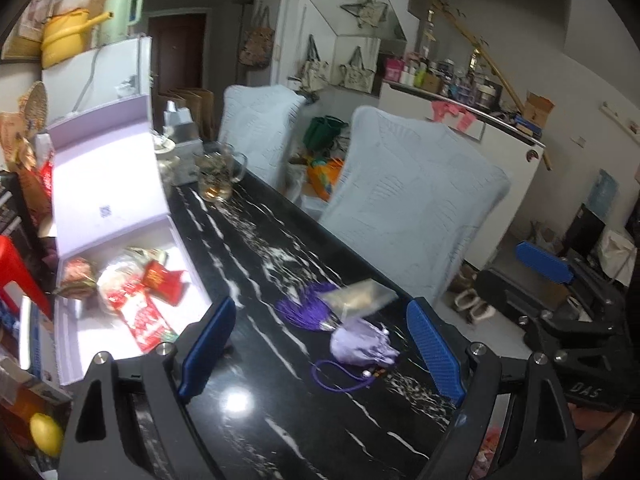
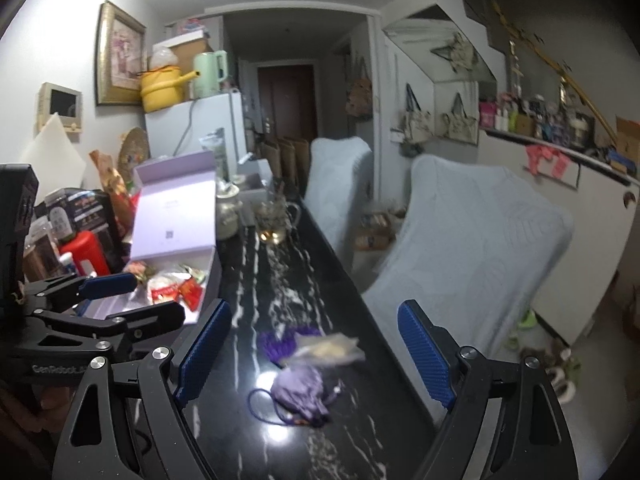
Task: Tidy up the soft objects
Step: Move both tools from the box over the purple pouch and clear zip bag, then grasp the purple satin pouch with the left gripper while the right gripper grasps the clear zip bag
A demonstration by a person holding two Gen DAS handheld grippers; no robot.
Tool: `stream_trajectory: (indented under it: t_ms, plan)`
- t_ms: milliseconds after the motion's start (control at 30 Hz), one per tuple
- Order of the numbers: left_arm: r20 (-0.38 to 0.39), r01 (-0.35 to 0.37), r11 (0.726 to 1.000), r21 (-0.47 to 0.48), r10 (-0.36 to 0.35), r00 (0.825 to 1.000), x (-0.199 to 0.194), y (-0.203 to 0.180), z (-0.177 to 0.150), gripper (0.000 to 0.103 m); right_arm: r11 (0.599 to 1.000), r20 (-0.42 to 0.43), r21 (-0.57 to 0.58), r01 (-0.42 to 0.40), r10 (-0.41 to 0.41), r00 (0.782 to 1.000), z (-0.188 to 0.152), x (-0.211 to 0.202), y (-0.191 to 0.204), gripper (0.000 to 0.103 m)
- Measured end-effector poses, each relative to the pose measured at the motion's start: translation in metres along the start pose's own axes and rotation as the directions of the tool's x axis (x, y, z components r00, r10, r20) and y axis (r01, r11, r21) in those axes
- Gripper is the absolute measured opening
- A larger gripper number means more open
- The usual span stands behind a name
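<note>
On the black marble table (image 1: 256,264) lie a lilac drawstring pouch (image 1: 360,346) with its purple cord, a purple tassel (image 1: 308,312) and a clear packet of beige stuff (image 1: 360,298) resting partly on the tassel. My left gripper (image 1: 322,350) hangs open just above the table, with the pouch between its blue pads and untouched. My right gripper (image 2: 316,356) is open too, framing the same pouch (image 2: 300,394), tassel (image 2: 276,346) and packet (image 2: 328,350). Each wrist view catches the other gripper's blue pad (image 1: 544,262) (image 2: 106,284) at its side.
An open lilac box (image 1: 120,208) with red and white snack packets sits at the table's left edge. A glass mug (image 1: 218,178) and a metal tissue holder stand at the far end. Two chairs with pale covers (image 1: 404,208) line the right side. A lemon (image 1: 46,434) lies near left.
</note>
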State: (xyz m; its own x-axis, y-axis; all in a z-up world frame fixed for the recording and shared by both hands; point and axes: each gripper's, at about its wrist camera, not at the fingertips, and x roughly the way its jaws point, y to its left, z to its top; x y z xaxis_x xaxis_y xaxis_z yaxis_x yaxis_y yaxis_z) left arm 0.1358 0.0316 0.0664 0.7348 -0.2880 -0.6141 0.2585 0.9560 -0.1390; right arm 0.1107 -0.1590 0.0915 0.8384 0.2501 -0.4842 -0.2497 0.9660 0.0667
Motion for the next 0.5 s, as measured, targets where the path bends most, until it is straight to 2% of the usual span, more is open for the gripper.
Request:
stream_trajectory:
  t_ms: [500]
  plan:
    - [-0.147, 0.053, 0.999, -0.008, -0.053, 0.988, 0.058, -0.020, -0.032, 0.088, 0.992, -0.138, 0.114, 0.049, -0.033, 0.990, -0.054, 0.016, -0.048, 0.086]
